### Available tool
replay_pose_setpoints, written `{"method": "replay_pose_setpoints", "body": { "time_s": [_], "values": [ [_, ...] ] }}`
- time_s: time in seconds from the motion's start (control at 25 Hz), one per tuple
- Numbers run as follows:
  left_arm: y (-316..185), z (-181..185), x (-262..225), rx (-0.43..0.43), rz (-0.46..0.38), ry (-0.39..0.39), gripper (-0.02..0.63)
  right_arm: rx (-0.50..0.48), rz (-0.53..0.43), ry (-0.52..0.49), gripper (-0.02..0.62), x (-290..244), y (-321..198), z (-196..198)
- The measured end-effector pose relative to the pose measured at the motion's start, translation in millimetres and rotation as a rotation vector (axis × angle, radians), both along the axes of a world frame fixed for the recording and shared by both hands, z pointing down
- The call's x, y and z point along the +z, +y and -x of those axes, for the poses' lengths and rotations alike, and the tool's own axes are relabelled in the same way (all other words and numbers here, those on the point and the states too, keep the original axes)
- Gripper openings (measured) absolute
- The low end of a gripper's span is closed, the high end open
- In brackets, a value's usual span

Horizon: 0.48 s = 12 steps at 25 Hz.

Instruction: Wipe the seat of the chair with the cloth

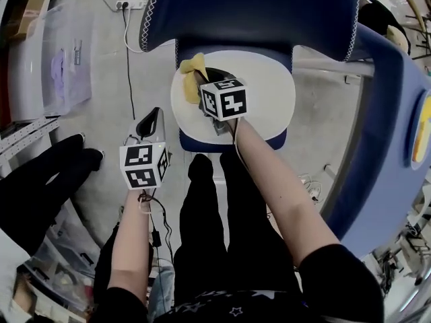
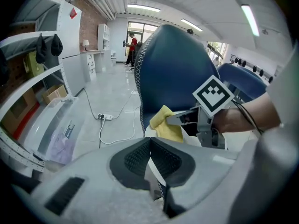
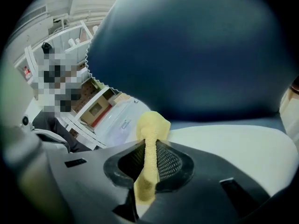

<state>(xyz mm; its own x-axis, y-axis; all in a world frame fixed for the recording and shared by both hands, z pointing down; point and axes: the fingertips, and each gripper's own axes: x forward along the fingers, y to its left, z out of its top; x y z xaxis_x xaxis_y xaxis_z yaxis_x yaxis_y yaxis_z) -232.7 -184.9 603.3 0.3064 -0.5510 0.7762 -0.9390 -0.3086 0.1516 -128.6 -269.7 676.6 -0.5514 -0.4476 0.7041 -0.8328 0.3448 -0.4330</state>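
The chair has a blue backrest (image 1: 249, 9) and a round white seat (image 1: 266, 96) with a blue front edge. My right gripper (image 1: 202, 86) is over the seat's left part, shut on a yellow cloth (image 1: 191, 71). In the right gripper view the yellow cloth (image 3: 150, 139) runs pinched between the jaws and bunches ahead over the white seat (image 3: 233, 146). My left gripper (image 1: 149, 121) hangs off the chair's left side above the floor, jaws together with nothing held. From the left gripper view I see the yellow cloth (image 2: 167, 124), the right gripper (image 2: 184, 118) and the backrest (image 2: 173, 73).
A person's black-clad legs (image 1: 215, 214) stand right before the chair. A second blue chair (image 1: 384, 133) is at the right. A clear plastic bin (image 1: 57, 66) and shelving sit at the left, with a power strip and cable (image 1: 129, 5) on the floor.
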Motion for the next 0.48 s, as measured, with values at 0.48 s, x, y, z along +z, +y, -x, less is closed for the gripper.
{"method": "replay_pose_setpoints", "body": {
  "time_s": [0.48],
  "values": [
    [-17,-66,1,0.115,0.014,0.019,0.02,0.272,0.028,0.092,0.044,7,0,-161]
  ]
}}
